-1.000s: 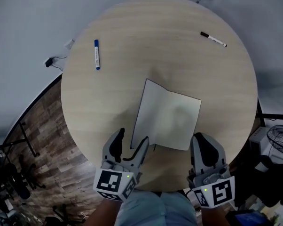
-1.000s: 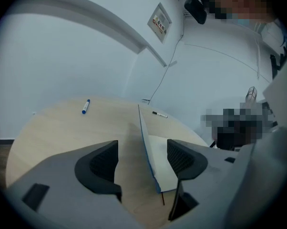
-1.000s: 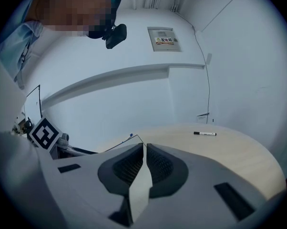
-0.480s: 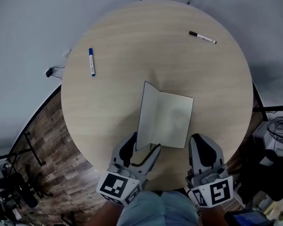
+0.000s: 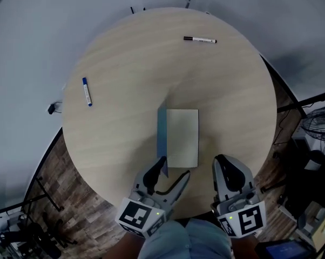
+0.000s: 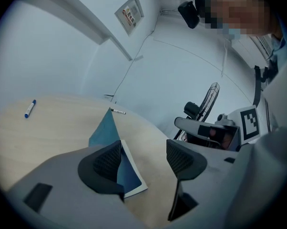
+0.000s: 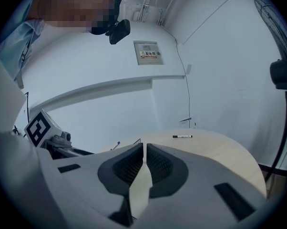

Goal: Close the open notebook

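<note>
I judge the closing to be about half done. The notebook [image 5: 182, 137] lies on the desk [image 5: 124, 63] a little toward 6 o'clock from the middle. Its white page is flat, and its blue cover [image 5: 162, 134] stands roughly upright along the page's 9 o'clock side. Nothing is shut yet.

My left tool [image 5: 169, 172] is at the desk's 6 o'clock edge with its jaws wide apart. In the left gripper view the near corner of the cover stands in the gap, against the inner face of the jaw on the 9 o'clock side. It looks to be touching there, but the jaws are not clamped on it, so I am pushing the cover rather than gripping it.

My right tool [image 5: 225, 163] sits at about 5 o'clock, just beside the notebook's near right corner and apart from it. Its jaws are pressed together with nothing between them.

For the next move, I reckon the left tool has to carry the cover past upright toward 3 o'clock and let it drop onto the page. A light press should then seat it flat. The push should stay gentle, because the notebook could skid across the smooth wood instead of folding.

A blue marker [image 5: 86, 91] at 9 o'clock and a black marker [image 5: 200, 39] near 12 o'clock lie well clear of the notebook.
</note>
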{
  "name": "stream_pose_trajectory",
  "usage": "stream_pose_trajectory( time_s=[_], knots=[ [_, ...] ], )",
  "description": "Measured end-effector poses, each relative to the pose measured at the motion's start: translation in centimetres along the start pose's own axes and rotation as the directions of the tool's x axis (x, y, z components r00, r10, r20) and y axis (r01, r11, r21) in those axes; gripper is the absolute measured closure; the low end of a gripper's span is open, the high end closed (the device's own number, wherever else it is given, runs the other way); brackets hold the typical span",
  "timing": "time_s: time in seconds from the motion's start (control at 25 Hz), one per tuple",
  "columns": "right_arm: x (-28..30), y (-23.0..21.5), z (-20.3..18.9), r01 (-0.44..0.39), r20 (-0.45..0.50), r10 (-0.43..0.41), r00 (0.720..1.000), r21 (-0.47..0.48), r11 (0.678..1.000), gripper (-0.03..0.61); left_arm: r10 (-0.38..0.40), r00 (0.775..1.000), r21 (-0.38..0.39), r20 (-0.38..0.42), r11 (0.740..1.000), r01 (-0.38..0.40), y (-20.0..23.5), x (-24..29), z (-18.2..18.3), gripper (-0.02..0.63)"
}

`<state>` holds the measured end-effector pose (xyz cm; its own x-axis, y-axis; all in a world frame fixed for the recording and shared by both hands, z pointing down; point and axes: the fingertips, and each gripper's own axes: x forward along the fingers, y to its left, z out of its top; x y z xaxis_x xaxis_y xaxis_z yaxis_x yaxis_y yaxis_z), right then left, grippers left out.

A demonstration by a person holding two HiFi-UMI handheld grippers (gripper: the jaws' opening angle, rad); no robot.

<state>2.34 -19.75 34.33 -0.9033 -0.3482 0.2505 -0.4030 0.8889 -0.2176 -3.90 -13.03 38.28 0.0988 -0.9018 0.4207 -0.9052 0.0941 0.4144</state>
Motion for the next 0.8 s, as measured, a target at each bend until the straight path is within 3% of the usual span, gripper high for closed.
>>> stream_pose_trajectory(
  time_s=[0.24, 0.44, 0.68, 0.72, 0.8],
  knots=[
    [-2.0, -3.1, -1.6, 0.057, -0.012, -0.057, 0.998, 0.027, 0.998, 0.528, -0.070, 0.996, 0.043, -0.058, 0.996, 0.072, -2.7, 3.2, -2.1, 0.293],
    [-3.0, -5.2, -3.0, 0.091, -0.030, -0.090, 0.996, 0.049, 0.995, 0.527, -0.065, 0.991, 0.138, -0.120, 0.987, 0.081, -3.7, 6.0, -4.1, 0.293],
    [-3.7, -7.5, -5.4, 0.130, -0.073, -0.125, 0.990, 0.073, 0.989, 0.528, -0.062, 0.974, 0.100, -0.217, 0.991, 0.086, -3.0, 8.5, -7.3, 0.295],
    [-3.8, -7.8, -5.8, 0.135, -0.079, -0.129, 0.988, 0.077, 0.988, 0.528, -0.060, 0.973, 0.094, -0.224, 0.992, 0.083, -2.8, 8.8, -7.6, 0.307],
    [-4.0, -8.4, -6.6, 0.144, -0.092, -0.136, 0.986, 0.084, 0.986, 0.528, -0.045, 0.973, 0.087, -0.227, 0.994, 0.066, -2.5, 9.4, -8.1, 0.420]
  ],
)
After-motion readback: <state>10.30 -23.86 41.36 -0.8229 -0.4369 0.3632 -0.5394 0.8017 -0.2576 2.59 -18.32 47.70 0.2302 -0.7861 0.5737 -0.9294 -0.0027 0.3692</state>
